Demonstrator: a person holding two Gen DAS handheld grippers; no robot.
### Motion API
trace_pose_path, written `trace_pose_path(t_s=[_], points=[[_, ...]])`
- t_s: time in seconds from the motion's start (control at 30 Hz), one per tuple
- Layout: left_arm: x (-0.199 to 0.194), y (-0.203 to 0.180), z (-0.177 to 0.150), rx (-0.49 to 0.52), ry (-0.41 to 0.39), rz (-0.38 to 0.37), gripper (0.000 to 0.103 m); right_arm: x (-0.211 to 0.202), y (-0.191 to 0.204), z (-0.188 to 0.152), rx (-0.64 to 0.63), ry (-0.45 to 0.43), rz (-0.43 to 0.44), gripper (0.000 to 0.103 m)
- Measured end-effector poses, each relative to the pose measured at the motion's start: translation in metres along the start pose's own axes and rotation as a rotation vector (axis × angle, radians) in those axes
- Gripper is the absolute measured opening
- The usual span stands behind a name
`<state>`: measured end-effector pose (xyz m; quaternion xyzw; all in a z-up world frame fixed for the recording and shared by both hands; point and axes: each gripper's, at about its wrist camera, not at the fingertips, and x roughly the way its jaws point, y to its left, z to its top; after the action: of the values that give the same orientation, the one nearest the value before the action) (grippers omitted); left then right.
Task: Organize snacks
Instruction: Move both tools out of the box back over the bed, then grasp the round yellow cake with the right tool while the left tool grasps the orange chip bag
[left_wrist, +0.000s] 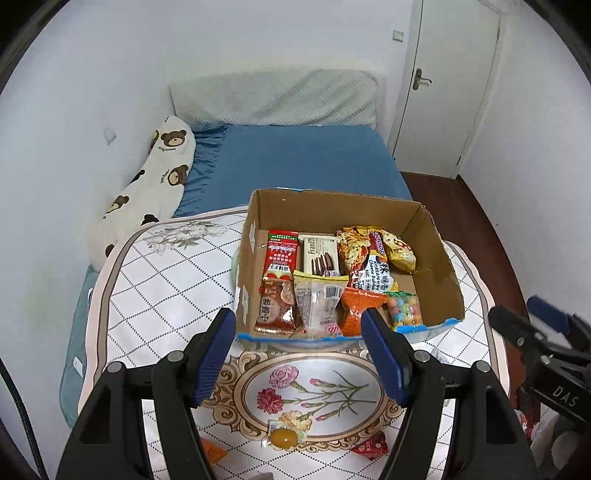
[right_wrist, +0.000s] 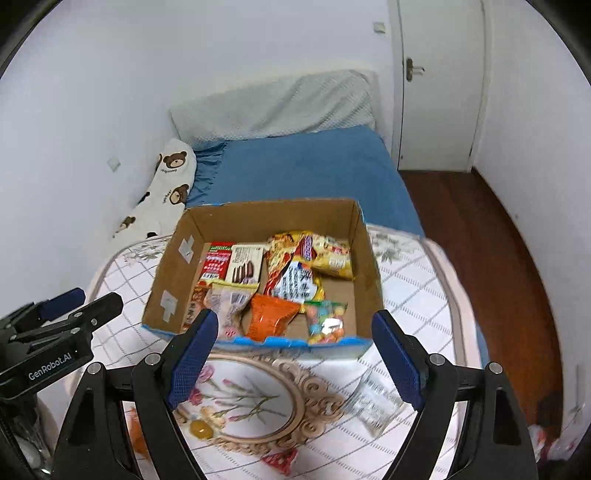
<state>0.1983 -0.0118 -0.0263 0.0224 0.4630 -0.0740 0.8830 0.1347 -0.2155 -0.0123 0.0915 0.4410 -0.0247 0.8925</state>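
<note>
Left wrist view: my left gripper (left_wrist: 297, 350) stands with jaws apart and nothing between the pads; only tablecloth shows in the gap. Just beyond the fingertips sits the cardboard box (left_wrist: 332, 210), open-topped, on the floral tablecloth (left_wrist: 155, 280). Inside it, from my left finger across to the right one: a red packet (left_wrist: 277, 284), a clear wrapped snack (left_wrist: 317, 302), an orange packet (left_wrist: 356, 306) and a bag of coloured candies (left_wrist: 402, 308); farther in lie a biscuit pack (left_wrist: 319, 254) and noodle packets (left_wrist: 369, 258). Nearer than the fingertips, below the gap, a small yellow candy (left_wrist: 282, 437) lies loose on the cloth, with a red wrapper (left_wrist: 371, 446) toward my right finger. My right gripper (left_wrist: 532, 325) shows at the far right edge. Right wrist view: my right gripper (right_wrist: 295, 350) is likewise released, jaws wide, pads holding nothing. The cardboard box (right_wrist: 273, 214) lies just past the fingertips, its near wall spanning the gap. The yellow candy (right_wrist: 201, 428) sits by my left finger, a clear empty-looking wrapper (right_wrist: 373, 406) by my right finger, the red wrapper (right_wrist: 280, 459) below the gap. My left gripper (right_wrist: 74, 306) enters at the left edge. A blue bed (right_wrist: 306, 173) lies beyond the box.
</note>
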Motion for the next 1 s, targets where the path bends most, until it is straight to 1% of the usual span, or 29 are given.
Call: trace_pose_path(t_s=[0.1,0.2,0.27,0.37,0.4,0.5,0.57,0.63,0.67,0.73,0.87,0.9,0.97,1.0], points=[[0.002,0.011,-0.017,-0.019,0.024,0.018,0.069,0.007,-0.005,-0.021,0.04,0.069,0.037,0.087],[0.014,0.03,-0.041,-0.048,0.083,0.042,0.069,0.029,-0.006,-0.051,0.07,0.182,0.075,0.087],[0.028,0.048,-0.064,-0.075,0.151,0.073,0.069,0.049,-0.003,-0.075,0.088,0.268,0.102,0.087],[0.052,0.08,-0.1,-0.116,0.256,0.126,0.069,0.084,0.01,-0.115,0.12,0.391,0.167,0.087],[0.062,0.094,-0.114,-0.135,0.303,0.143,0.069,0.095,0.017,-0.126,0.121,0.424,0.183,0.087],[0.082,0.121,-0.149,-0.165,0.397,0.188,0.069,0.128,0.038,-0.152,0.134,0.508,0.238,0.087],[0.095,0.139,-0.171,-0.188,0.461,0.202,0.069,0.15,0.056,-0.166,0.111,0.538,0.253,0.086],[0.107,0.152,-0.19,-0.183,0.507,0.214,0.069,0.165,0.074,-0.174,0.07,0.558,0.26,0.074],[0.112,0.154,-0.196,-0.165,0.528,0.213,0.069,0.173,0.085,-0.178,0.034,0.567,0.259,0.072],[0.123,0.155,-0.208,-0.125,0.565,0.208,0.069,0.185,0.104,-0.182,-0.029,0.575,0.257,0.071],[0.159,0.145,-0.232,-0.007,0.687,0.174,0.069,0.201,0.137,-0.187,-0.166,0.586,0.243,0.071],[0.168,0.142,-0.238,0.019,0.713,0.182,0.069,0.205,0.145,-0.189,-0.208,0.589,0.236,0.071],[0.182,0.137,-0.246,0.048,0.741,0.185,0.069,0.214,0.159,-0.193,-0.271,0.612,0.223,0.071],[0.186,0.135,-0.248,0.051,0.737,0.194,0.069,0.219,0.164,-0.196,-0.291,0.627,0.217,0.071]])
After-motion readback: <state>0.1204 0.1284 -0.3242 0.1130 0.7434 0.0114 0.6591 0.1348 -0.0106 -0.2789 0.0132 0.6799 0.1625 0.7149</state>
